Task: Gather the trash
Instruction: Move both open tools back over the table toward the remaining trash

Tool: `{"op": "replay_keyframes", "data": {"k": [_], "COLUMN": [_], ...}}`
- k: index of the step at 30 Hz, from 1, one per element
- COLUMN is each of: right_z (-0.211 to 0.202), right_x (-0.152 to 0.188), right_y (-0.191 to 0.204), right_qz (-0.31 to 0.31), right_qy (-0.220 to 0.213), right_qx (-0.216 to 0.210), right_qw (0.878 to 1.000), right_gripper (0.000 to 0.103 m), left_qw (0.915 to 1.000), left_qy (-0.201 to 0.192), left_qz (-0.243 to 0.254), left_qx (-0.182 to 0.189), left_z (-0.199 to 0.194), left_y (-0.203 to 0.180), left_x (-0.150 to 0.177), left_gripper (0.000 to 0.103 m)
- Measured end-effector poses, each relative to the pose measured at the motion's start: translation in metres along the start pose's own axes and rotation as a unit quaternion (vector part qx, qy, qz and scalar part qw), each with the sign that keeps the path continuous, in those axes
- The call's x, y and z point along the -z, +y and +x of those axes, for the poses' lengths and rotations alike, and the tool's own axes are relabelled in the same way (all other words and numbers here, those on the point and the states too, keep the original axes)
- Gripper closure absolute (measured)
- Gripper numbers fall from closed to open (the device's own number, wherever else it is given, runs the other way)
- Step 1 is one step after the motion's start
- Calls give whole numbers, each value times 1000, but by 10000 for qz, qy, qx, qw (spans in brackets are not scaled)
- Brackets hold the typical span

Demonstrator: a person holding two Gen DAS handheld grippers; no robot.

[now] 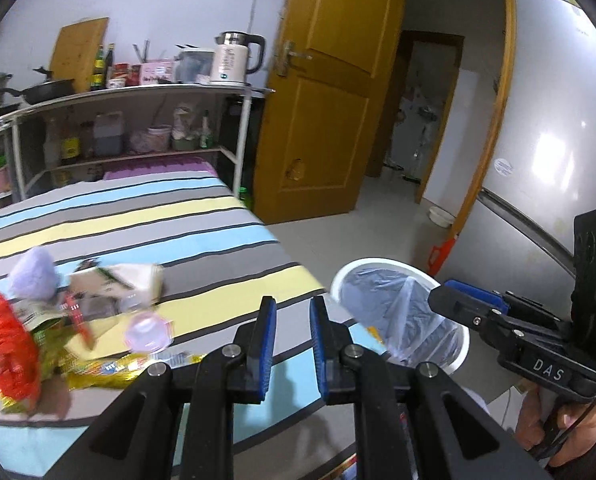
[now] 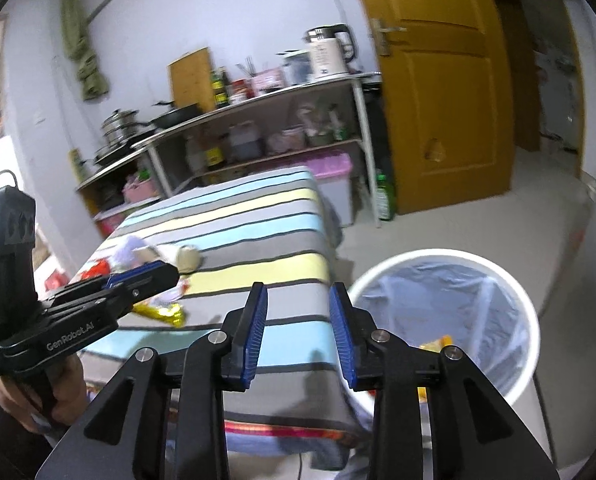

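A pile of trash lies on the striped tablecloth (image 1: 178, 216) at the left: a red wrapper (image 1: 10, 344), a pale purple fluffy wad (image 1: 34, 276), a white carton (image 1: 118, 280), a clear plastic cup (image 1: 148, 332) and a yellow foil wrapper (image 1: 110, 372). My left gripper (image 1: 293, 302) hovers over the cloth to the right of the pile, its jaws drawn close with nothing between them. My right gripper (image 2: 298, 288) is open and empty over the table's near edge, beside the white bin (image 2: 437, 254). The bin has a clear liner, and a yellow wrapper (image 2: 433, 344) lies inside.
A metal shelf rack (image 1: 138, 92) with a kettle (image 1: 234, 60), pans and bottles stands behind the table. A wooden door (image 1: 329, 92) is open to a hallway. A silver fridge (image 1: 545, 140) is at the right. A green bottle (image 2: 385, 200) stands on the floor.
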State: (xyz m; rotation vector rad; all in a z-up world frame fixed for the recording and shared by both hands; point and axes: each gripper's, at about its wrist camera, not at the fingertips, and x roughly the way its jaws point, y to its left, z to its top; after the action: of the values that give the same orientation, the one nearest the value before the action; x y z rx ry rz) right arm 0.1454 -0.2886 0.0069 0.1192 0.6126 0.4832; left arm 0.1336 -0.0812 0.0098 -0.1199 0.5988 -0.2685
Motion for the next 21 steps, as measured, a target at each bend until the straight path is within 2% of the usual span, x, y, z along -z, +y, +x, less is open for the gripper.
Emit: {"op": "replay_keyframes", "data": {"k": [2,6,12,16,21], "right_z": [4,12,22,30,39], "right_x": [2,7,13,15,18], "right_y": [12,31,52,64,76], "right_qz": [-117,-284,-423,-576,-732], "right_qy": [39,139,261,353,463], "right_qx": [-151,-387,-606,-747,-913], "right_qw": [9998,9987,9969,9949,9920], "right_gripper": [69,60,60,59,53], "left_qw": [9999,9990,9967,9943,9908], "left_qy": [-33,-117,-260,-332,-335], "left_qz": [-53,-191,-323,-457,-623], "left_qx": [-121,-397,-699,-906,-1150], "left_z": [-10,-29,-55,-66,-77], "left_y": [9,31,58,76,98], "left_x": [3,9,18,23,30], "left_gripper": [86,86,86,76,75]}}
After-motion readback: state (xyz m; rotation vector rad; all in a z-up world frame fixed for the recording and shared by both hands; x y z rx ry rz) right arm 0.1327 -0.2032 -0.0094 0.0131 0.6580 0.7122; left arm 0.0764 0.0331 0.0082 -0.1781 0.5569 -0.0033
